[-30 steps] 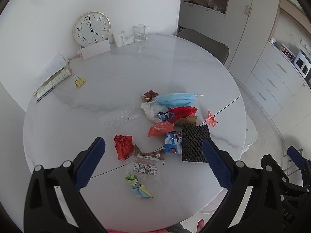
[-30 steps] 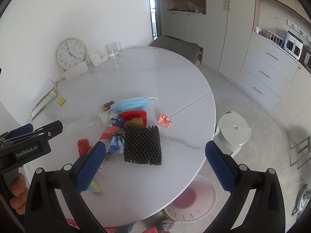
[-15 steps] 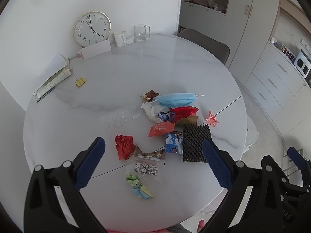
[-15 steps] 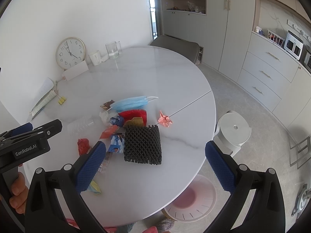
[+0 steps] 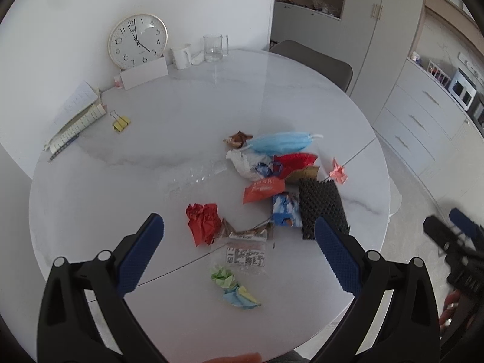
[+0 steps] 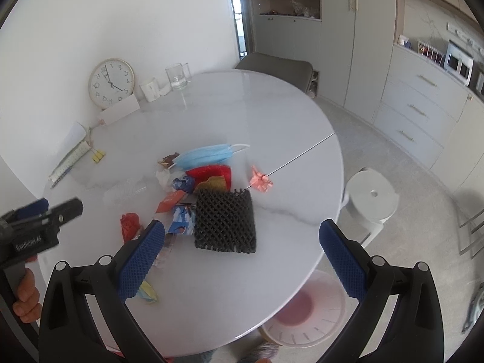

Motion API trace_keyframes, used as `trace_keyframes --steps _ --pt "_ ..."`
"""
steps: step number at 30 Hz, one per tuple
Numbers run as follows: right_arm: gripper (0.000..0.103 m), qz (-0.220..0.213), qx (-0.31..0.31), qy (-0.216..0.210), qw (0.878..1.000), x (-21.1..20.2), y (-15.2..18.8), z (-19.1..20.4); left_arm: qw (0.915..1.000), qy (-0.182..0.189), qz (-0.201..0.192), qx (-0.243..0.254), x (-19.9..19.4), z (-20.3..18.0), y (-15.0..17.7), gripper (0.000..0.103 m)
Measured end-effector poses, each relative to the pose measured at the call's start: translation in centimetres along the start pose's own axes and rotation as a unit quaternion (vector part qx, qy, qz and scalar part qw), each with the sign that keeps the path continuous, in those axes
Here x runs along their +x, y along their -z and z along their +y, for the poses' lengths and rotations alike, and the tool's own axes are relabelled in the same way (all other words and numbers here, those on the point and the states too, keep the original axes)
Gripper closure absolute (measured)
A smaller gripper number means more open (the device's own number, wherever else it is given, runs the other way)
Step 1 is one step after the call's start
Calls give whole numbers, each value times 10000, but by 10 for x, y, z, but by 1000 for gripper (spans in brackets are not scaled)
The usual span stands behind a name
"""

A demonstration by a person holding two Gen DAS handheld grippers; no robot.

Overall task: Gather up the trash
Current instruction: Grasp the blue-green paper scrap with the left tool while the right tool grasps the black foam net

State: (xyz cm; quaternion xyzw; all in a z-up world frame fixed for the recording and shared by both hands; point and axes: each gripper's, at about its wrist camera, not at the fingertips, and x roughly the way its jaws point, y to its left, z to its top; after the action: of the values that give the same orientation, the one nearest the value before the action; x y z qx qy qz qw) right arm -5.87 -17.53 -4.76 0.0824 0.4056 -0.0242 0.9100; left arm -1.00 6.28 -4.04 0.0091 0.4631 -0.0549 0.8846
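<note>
Trash lies in a heap on the round white marble table (image 5: 181, 115): a blue face mask (image 5: 281, 142), a black foam net (image 5: 322, 207), a red crumpled paper (image 5: 203, 222), an orange wrapper (image 5: 263, 189), a pink paper scrap (image 5: 338, 175), and green and blue paper wads (image 5: 234, 287). My left gripper (image 5: 239, 252) hangs open above the near trash, holding nothing. The right gripper (image 6: 242, 254) is open over the black foam net (image 6: 225, 220), apart from it. A white bin with a pink liner (image 6: 302, 311) sits on the floor below the table edge.
A clock (image 5: 137, 40), a white mug (image 5: 181, 56), a glass (image 5: 213, 47), a booklet (image 5: 75, 121) and a yellow binder clip (image 5: 121, 123) stand at the table's far side. A grey chair (image 6: 275, 69) and a white stool (image 6: 372, 196) flank the table. Cabinets (image 6: 423, 96) line the right wall.
Both grippers have shifted slightly forward and down toward the trash heap. Nothing on the table has moved, and both stay open.
</note>
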Motion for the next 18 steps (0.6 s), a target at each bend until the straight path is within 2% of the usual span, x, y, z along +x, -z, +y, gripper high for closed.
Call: trace_keyframes --steps 6,9,13,18 --pt "2 530 84 -106 9985 35 22 -3 9981 26 539 -307 35 27 47 8" --pt "2 811 -136 30 9966 56 35 0 9972 -126 673 -304 49 26 72 8" --pt "2 1008 -300 -74 9944 75 47 0 9937 -171 941 -583 70 21 101 9" --pt "2 1188 -579 -122 9912 91 57 -1 9901 -281 1125 -791 95 7 124 19"
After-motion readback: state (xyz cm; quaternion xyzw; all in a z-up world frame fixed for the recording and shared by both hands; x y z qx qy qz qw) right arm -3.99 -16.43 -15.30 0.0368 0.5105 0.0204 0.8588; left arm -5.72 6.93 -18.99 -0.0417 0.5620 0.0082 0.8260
